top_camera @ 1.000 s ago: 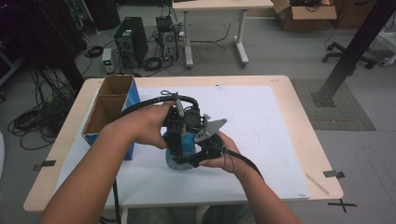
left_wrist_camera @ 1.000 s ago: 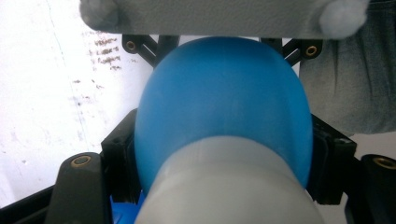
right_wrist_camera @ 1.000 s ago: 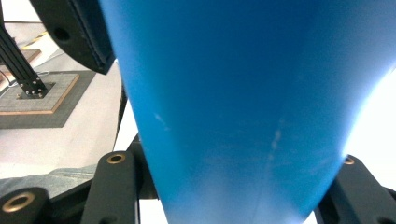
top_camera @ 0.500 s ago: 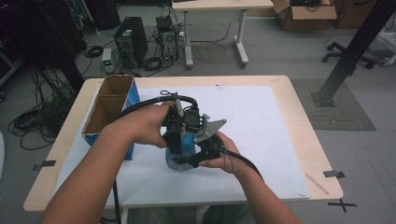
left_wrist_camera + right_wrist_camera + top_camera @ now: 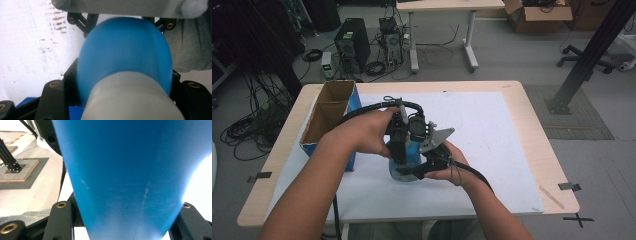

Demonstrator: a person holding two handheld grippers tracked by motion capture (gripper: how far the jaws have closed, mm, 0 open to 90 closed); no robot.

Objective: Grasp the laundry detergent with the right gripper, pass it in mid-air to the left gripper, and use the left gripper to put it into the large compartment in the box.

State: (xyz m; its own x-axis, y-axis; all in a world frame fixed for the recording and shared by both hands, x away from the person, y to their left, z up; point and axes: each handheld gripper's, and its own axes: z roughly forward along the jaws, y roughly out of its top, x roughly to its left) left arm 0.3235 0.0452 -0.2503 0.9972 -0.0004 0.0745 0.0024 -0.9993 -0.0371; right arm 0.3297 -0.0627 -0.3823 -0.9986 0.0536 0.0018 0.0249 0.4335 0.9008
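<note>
**Two grippers clamp one blue bottle over the white mat**

A translucent blue plastic bottle [image 5: 412,152] with a pale grey ribbed cap [image 5: 130,97] sits at the middle of the work, low over the near half of the white sheet [image 5: 492,130] that covers the light wooden table [image 5: 542,150]. In the high view both hands meet around it, just right of an open cardboard box with blue sides [image 5: 329,117] that stands on the left part of the table.

The left gripper [image 5: 404,137] comes down on the bottle from above. Its jaws have just been closing, and in the left gripper view they now stand on either side of the bottle's upper end, near the cap, with the rounded blue shoulder swelling between them; they hold it there. The grey three-cornered plate [image 5: 437,137] of one gripper juts out to the right of the bottle in the high view.

The right gripper [image 5: 424,167] lies lower and nearer the person, its black body under the bottle's base end. In the right gripper view the broad blue wall [image 5: 125,177] of the bottle rises straight out from between its two black jaws, which are pressed to its sides, so this gripper holds the bottle by its body.

A black cable [image 5: 372,107] arcs from the left gripper over the left hand [image 5: 364,132]; another trails along the right forearm [image 5: 492,210]. Whether the bottle's base touches the sheet cannot be told.
</note>
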